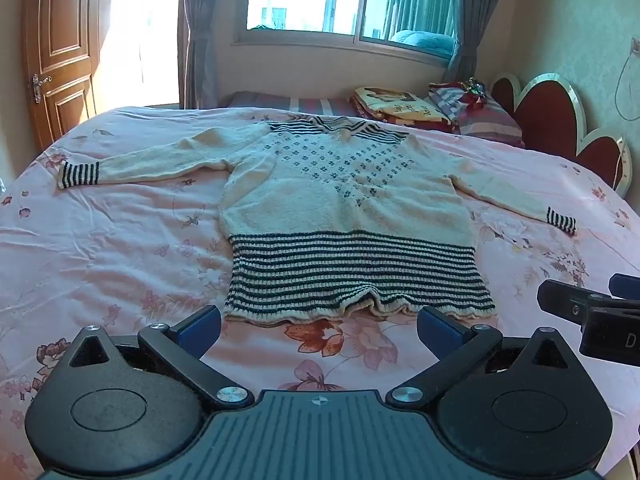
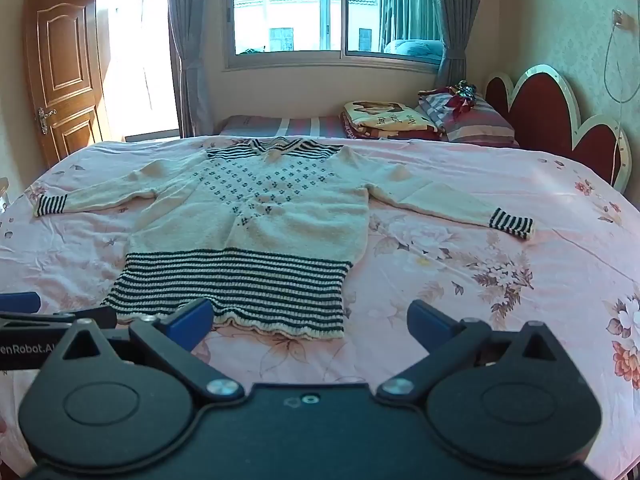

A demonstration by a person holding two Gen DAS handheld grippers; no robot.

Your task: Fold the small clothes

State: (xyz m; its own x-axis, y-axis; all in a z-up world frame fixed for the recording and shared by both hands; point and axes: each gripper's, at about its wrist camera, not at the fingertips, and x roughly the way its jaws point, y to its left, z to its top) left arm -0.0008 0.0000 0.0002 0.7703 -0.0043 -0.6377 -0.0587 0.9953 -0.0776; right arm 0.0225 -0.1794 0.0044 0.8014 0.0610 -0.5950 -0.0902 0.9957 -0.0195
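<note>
A cream knit sweater point(image 1: 344, 204) with dark striped hem, cuffs and collar lies flat on the pink floral bedsheet point(image 1: 100, 248), sleeves spread out to both sides. It also shows in the right wrist view point(image 2: 256, 216). My left gripper point(image 1: 318, 326) is open and empty, just short of the striped hem. My right gripper point(image 2: 310, 322) is open and empty, near the hem's right corner. The right gripper shows at the right edge of the left wrist view point(image 1: 592, 312). The left gripper shows at the left edge of the right wrist view point(image 2: 52, 320).
Folded blankets and pillows point(image 1: 436, 110) are stacked at the far side beside a red headboard point(image 1: 560, 128). A window point(image 1: 344, 0) with curtains is behind the bed, a wooden door point(image 1: 60, 48) at the left.
</note>
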